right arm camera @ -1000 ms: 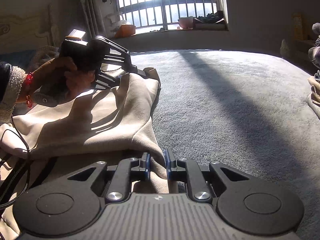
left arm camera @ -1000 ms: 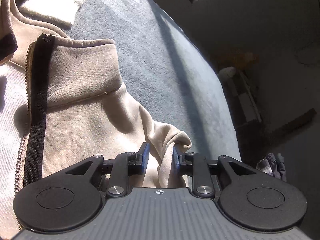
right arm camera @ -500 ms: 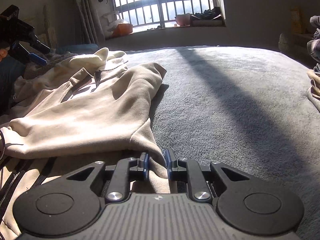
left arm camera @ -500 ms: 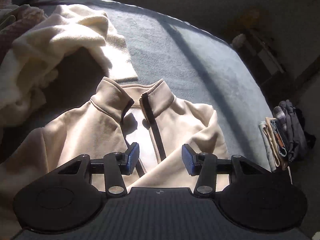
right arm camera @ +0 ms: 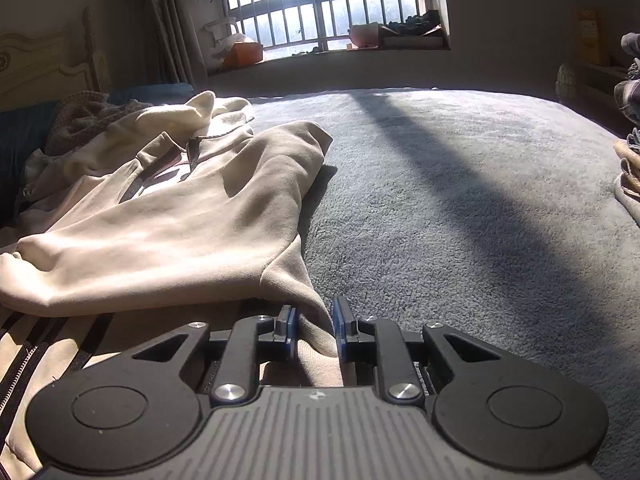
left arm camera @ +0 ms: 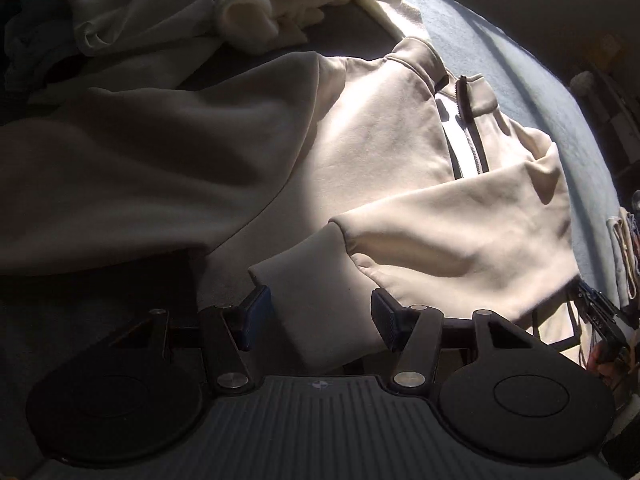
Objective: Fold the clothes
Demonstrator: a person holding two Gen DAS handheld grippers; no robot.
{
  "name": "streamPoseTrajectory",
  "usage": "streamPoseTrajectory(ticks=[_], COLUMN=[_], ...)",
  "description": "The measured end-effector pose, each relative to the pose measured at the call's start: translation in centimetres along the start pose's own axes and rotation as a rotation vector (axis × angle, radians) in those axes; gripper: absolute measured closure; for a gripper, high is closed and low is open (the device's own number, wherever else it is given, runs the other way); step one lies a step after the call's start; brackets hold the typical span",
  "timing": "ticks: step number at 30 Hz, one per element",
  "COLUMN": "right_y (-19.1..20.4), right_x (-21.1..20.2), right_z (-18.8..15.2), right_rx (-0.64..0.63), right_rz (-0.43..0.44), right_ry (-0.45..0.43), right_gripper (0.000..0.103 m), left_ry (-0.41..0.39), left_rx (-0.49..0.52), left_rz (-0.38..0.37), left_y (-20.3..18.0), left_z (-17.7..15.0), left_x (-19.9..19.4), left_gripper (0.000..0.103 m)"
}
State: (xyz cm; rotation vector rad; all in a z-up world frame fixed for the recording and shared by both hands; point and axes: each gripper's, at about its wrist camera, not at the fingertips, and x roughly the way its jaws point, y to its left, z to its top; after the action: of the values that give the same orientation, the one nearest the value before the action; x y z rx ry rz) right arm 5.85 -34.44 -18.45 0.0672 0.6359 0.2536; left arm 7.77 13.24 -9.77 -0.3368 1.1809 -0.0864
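Lying flat on the grey-blue bed cover (right arm camera: 460, 208): one beige zip-neck sweatshirt (left arm camera: 360, 152), front side up. Pointing away from the left wrist camera with its stand-up collar (left arm camera: 420, 60), toward the far edge of the bed; running from collar to hem along the short dark zipper (left arm camera: 472, 140), so the long axis going roughly away from that camera. Lying folded across the chest: one sleeve (left arm camera: 460, 232), from the shoulder near the bed edge back toward the middle, ending in its cuff (left arm camera: 320, 304).

Hovering just above that cuff: the left gripper (left arm camera: 320, 316), jaws standing wide apart, one blue pad on each side of the cuff, not pressing it; whether touching the cloth or not, impossible to tell.

Pinching a fold of the same sweatshirt (right arm camera: 172, 224) at its side edge: the right gripper (right arm camera: 314, 328), jaws nearly together with only the thin bunch of cloth between the pads, down low near the bed cover. Showing also at the edge of the left wrist view, beside the lower corner of the garment.

Lying in a loose heap beyond the collar: several other clothes (left arm camera: 240, 4), cream and beige, count not clear. Standing at the far bed edge: one small stack of folded clothes (left arm camera: 624, 256). Shining behind the bed: one barred window (right arm camera: 332, 4).
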Motion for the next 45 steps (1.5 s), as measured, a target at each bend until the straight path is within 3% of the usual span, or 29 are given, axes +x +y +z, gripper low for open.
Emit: streamPoseTrajectory(ticks=[6,15,19,22,23,24,26,31,33,39,45], right_y=[0.8,0.8,0.8,0.9,0.9,0.9,0.9,0.9,0.8,0.8,0.8], right_x=[-0.2,-0.2,-0.2,-0.2,-0.2,-0.2,-0.2,-0.2,-0.2,-0.2,-0.1], right_z=[-0.1,-0.2,-0.2,-0.2,-0.2,-0.2,-0.2,-0.3,-0.3,-0.3,-0.3], right_rx=[-0.034,-0.039,-0.038,-0.038,-0.038,-0.038,-0.039,-0.039,-0.038,-0.039,-0.039], right_rz=[-0.039,-0.054,-0.056,-0.056,-0.055,-0.055,-0.056,-0.056,-0.054,-0.057,-0.058], right_ry=[-0.003,-0.012,-0.013,-0.015,-0.016,-0.017,-0.017,-0.019,-0.021,-0.021,-0.023], right_gripper=[0.082,0.081,0.08,0.08,0.08,0.08,0.08,0.079,0.079,0.078,0.077], left_ry=[0.084,0.008,-0.038,-0.077,-0.089,-0.101,-0.127,-0.275,-0.3,-0.099,-0.045], left_rx=[-0.085,-0.246,-0.251,-0.232,-0.224,-0.21,-0.193,-0.089,-0.057,-0.112,-0.057], left_rz=[-0.104,-0.019,-0.055,-0.069,-0.071,-0.066,-0.051,-0.038,-0.035,0.077,0.121], left_y=[0.5,2.7,2.5,1.7,1.4,1.2,0.7,-1.4,-1.6,0.2,0.1], left_z=[-1.1,-2.2,-2.2,-2.3,-2.3,-2.3,-1.9,0.4,0.9,-1.8,-3.3], left_x=[0.2,1.3,1.4,1.6,1.6,1.6,1.3,-3.6,-4.8,0.6,1.6], left_gripper=[0.044,0.043,0.044,0.055,0.067,0.086,0.095,0.097,0.097,0.097,0.095])
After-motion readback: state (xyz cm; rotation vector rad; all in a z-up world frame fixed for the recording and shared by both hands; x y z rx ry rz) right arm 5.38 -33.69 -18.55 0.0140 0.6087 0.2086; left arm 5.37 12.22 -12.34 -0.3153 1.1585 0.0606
